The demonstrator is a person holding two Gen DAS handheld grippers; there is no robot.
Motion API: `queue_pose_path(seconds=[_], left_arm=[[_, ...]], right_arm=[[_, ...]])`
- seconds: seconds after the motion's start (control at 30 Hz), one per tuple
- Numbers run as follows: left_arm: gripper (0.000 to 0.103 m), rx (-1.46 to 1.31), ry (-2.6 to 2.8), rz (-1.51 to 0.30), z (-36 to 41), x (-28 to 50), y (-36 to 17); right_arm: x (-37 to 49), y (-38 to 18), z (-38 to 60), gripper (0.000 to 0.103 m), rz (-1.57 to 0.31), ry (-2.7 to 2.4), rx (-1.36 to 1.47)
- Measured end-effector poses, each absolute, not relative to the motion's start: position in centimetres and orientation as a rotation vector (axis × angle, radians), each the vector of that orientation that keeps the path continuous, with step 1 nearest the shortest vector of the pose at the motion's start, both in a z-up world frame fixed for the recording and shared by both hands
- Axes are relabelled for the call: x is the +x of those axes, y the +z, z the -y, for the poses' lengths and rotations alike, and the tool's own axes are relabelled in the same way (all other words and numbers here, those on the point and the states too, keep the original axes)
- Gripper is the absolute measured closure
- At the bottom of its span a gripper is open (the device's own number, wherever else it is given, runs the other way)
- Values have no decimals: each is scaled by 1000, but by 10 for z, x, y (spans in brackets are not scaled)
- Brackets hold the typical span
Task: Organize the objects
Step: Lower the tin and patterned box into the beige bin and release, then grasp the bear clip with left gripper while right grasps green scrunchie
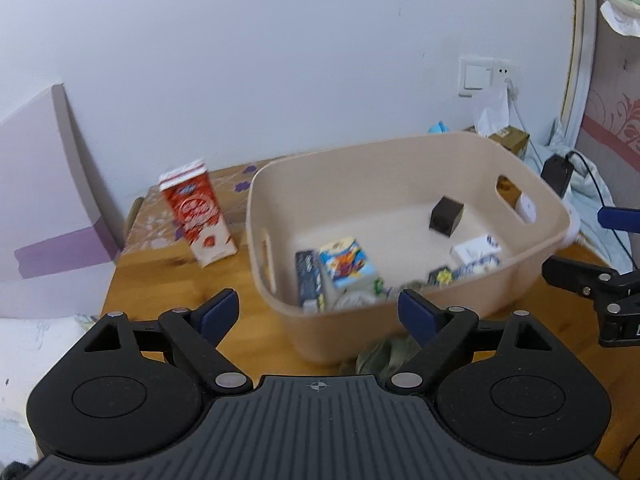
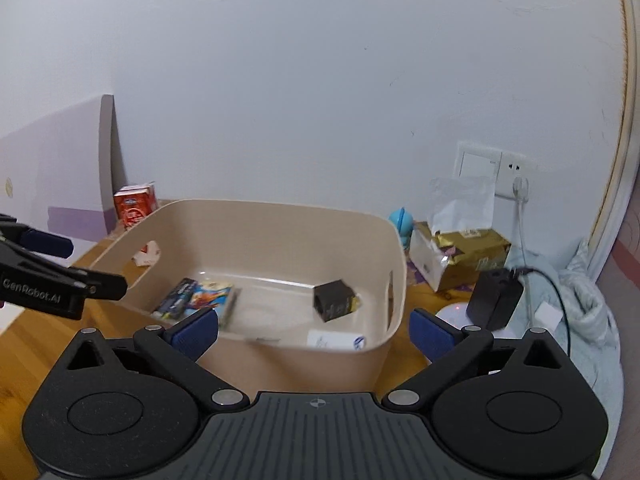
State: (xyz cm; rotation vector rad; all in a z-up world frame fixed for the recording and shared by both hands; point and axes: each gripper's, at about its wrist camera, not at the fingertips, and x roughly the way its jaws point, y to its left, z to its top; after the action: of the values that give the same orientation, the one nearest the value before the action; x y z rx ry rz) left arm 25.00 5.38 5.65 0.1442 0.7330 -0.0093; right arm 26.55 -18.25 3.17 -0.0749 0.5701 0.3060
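On the wooden surface [image 1: 168, 280] the smooth beige plastic bin [image 1: 400, 168] already holds several small boxes, while the red milk carton [image 1: 198, 212] stands outside near the back left corner, seemingly left to stow, both left claw [image 1: 320, 312] and right claw [image 2: 314, 330] released, empty.
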Motion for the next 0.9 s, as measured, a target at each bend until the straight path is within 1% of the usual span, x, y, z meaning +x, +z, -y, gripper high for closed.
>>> queue_pose_path(seconds=[0.2,0.43,0.57,0.6,0.63,0.67,0.73,0.77,0.83,0.87,0.9], left_arm=[[15,173,36,-752,-72,226,33],[15,112,77,-826,-103,218,-2],[15,87,66,-850,-109,216,-17],[15,86,60,-854,-109,216,-20],[15,88,55,-858,-109,217,-23],[15,90,52,-861,-108,217,-26],[15,94,48,-867,-106,218,-30],[15,95,44,-869,-105,219,-31],[15,93,28,-871,-101,220,-34],[15,92,18,-872,-100,221,-35],[15,92,9,-872,-98,222,-36]], right_arm=[[252,4,154,0,-661,370,-83],[245,-38,100,0,-748,455,-143],[248,-57,82,0,-776,464,-153],[250,-61,80,3,-779,460,-150],[252,-64,78,9,-783,454,-145],[255,-67,77,13,-792,450,-137],[262,-72,79,28,-812,455,-111],[265,-74,80,33,-823,460,-96],[267,-76,83,57,-842,462,-85],[267,-78,85,63,-844,469,-82],[267,-79,86,76,-846,479,-81]])
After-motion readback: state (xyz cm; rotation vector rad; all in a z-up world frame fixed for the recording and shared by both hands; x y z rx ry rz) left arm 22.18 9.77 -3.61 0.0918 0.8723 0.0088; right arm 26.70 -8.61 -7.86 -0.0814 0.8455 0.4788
